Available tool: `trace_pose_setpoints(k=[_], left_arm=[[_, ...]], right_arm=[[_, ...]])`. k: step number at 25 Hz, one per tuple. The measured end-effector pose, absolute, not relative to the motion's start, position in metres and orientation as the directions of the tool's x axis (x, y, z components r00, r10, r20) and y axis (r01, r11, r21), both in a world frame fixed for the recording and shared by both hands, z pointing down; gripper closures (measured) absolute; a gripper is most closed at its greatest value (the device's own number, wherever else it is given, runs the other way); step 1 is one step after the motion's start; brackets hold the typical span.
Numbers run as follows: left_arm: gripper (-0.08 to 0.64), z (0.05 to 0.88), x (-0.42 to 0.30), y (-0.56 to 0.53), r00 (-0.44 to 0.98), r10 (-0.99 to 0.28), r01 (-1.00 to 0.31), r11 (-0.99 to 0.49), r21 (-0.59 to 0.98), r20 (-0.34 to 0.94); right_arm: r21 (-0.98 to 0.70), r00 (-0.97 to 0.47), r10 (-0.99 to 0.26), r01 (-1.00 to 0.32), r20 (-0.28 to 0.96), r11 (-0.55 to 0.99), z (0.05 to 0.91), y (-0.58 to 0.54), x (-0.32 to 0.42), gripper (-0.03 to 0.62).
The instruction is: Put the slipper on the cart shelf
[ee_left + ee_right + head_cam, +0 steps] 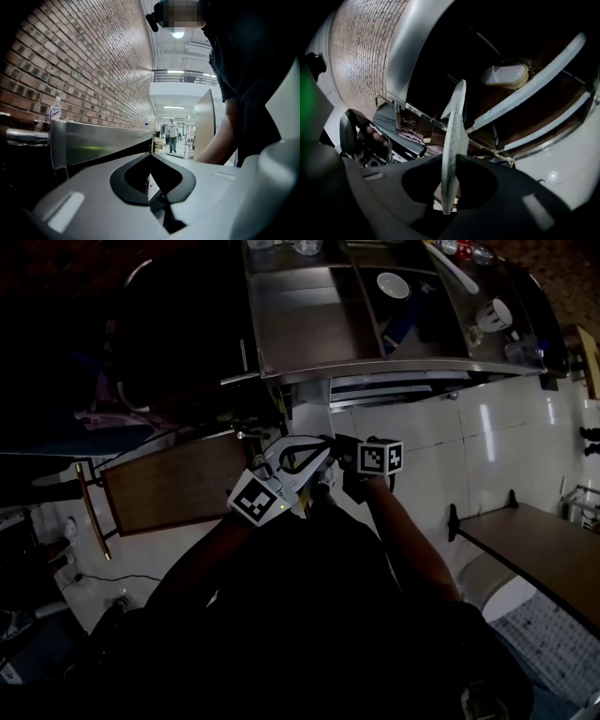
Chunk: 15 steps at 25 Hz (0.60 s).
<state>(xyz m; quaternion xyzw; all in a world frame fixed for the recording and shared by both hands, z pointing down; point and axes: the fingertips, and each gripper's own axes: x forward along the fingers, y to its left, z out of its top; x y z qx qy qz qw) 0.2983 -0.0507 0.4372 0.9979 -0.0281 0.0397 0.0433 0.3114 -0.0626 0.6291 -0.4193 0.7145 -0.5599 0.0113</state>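
Steel cart shelves (534, 79) fill the dim background. The right gripper (451, 159) clamps the slipper (457, 117) edge-on. The left gripper (151, 155) is closed and empty.

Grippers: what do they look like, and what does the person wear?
The left gripper has broad pale grey jaws lined with black pads; the right gripper matches, though shadowed. Each carries a white cube with black square markers. The person wears a dark short-sleeved top.

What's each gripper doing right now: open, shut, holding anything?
Left gripper: shut, nothing between its jaws.
Right gripper: shut on the slipper, which it holds edge-on.
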Motion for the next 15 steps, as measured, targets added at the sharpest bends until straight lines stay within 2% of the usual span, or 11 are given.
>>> trace_pose_setpoints(k=[10, 15], left_arm=[[0.560, 0.453, 0.339, -0.076, 0.970, -0.201, -0.215, -0.972, 0.099, 0.134], [0.560, 0.456, 0.345, -0.088, 0.951, -0.275, -0.289, -0.953, 0.092, 0.140]], right_arm=[[-0.786, -0.670, -0.574, -0.614, 0.471, 0.071, 0.673, -0.118, 0.352, 0.525], [-0.755, -0.653, -0.607, -0.643, 0.454, 0.127, 0.683, -0.155, 0.364, 0.525]])
